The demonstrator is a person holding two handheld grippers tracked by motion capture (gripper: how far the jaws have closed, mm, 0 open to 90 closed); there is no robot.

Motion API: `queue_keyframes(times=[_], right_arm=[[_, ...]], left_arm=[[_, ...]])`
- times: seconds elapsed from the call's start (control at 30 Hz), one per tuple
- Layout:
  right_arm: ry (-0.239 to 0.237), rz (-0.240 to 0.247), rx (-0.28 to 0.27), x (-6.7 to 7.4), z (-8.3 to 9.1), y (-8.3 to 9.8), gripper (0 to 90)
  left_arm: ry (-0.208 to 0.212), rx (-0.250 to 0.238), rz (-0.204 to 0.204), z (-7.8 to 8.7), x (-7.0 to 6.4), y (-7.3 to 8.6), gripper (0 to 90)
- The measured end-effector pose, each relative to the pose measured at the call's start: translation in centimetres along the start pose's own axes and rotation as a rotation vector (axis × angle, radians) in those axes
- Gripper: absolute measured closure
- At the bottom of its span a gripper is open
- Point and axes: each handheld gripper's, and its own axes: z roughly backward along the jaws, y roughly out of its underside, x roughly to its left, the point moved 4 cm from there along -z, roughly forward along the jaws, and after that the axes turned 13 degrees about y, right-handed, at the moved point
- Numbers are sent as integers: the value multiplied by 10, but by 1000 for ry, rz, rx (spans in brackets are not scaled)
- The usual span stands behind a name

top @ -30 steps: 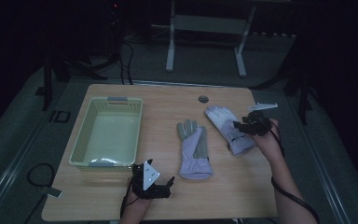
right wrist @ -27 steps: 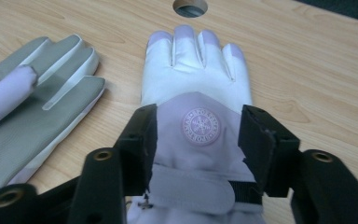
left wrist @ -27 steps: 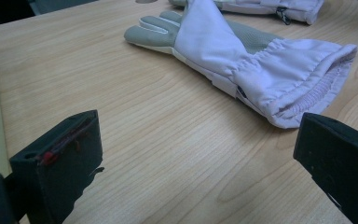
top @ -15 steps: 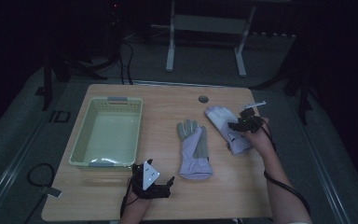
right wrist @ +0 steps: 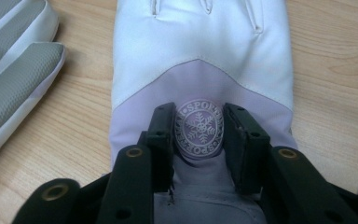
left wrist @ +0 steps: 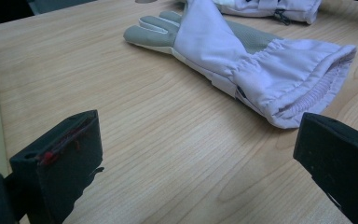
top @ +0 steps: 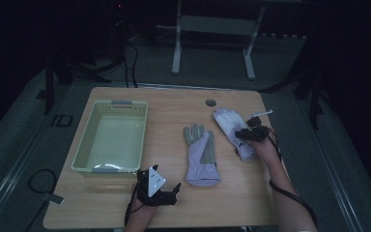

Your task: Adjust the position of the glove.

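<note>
Item: right-hand glove (top: 232,131), white fingers, pale lilac back and cuff, round snowflake badge (right wrist: 199,128) on the back. Lies flat on the wooden table (top: 174,108), well to the right of the basket (top: 112,137), beyond the other glove. Long axis slanted: fingertips toward the far edge and slightly basket-ward, cuff toward the person's side and away from the basket.

Holder: right gripper (right wrist: 199,135), set down on the back of the glove from the cuff end, pointing along the glove's length toward the fingers. Jaws have just been closing, now pinching a raised fold of the lilac fabric with the badge bunched between the pads; glove not lifted.

Second item: left-hand glove (top: 201,155), grey palm and lilac cuff, flat between the basket and the pinched glove, roughly parallel to the basket's long side, cuff opening toward the person.

Other holder: left gripper (top: 166,192), resting low just past the basket's near right corner, jaws spread wide with nothing between them, aimed across bare wood at the grey-palmed glove's cuff (left wrist: 303,79).

Destination, by judgement: basket, empty, lying left of the pinched glove; carry would cross over the grey-palmed glove. Right hand nearer, already on its glove; left hand nearer the basket
</note>
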Motion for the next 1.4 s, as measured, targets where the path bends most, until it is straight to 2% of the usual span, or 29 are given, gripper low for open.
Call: queue_keyframes(times=[0.07,0.13,0.23,0.37,0.43,0.47,0.5,0.6,0.73,0.8,0.83,0.87,1.1,1.23,1.3,1.4], right_arm=[[5,0,-5,0,0,0,663],[19,-18,-9,2,1,2,715],[30,-69,2,2,6,0,771],[36,-124,-6,-1,18,-2,787],[37,-131,-13,-2,23,-2,789],[34,-149,-14,-2,28,-2,789],[28,-180,-26,-4,40,-2,791],[32,-220,-40,-5,60,-1,793],[69,-224,-60,-4,83,2,794],[72,-255,-70,-5,94,6,794],[72,-255,-70,-5,94,6,794],[56,-297,-89,-7,106,11,794],[83,-331,-124,-4,135,35,793],[91,-341,-120,-1,140,47,792],[109,-327,-100,1,140,56,792],[117,-343,-88,0,139,63,791]], left_arm=[[0,0,0,0,0,0,12],[-1,0,0,0,0,0,12],[-2,0,2,0,0,0,12],[-2,-1,2,0,0,0,12],[-2,-1,3,0,0,0,12],[-2,-1,3,0,0,0,12],[-7,4,-1,0,0,0,12],[-4,4,-1,0,0,0,12],[-4,-1,2,0,0,0,12],[-5,-1,1,0,0,0,12],[-5,-1,1,0,0,0,12],[-5,-2,0,0,0,0,12],[-5,-2,1,0,0,0,12],[-5,-3,1,0,0,0,12],[-5,-5,0,0,0,0,12],[-5,-3,-1,0,-1,0,12]])
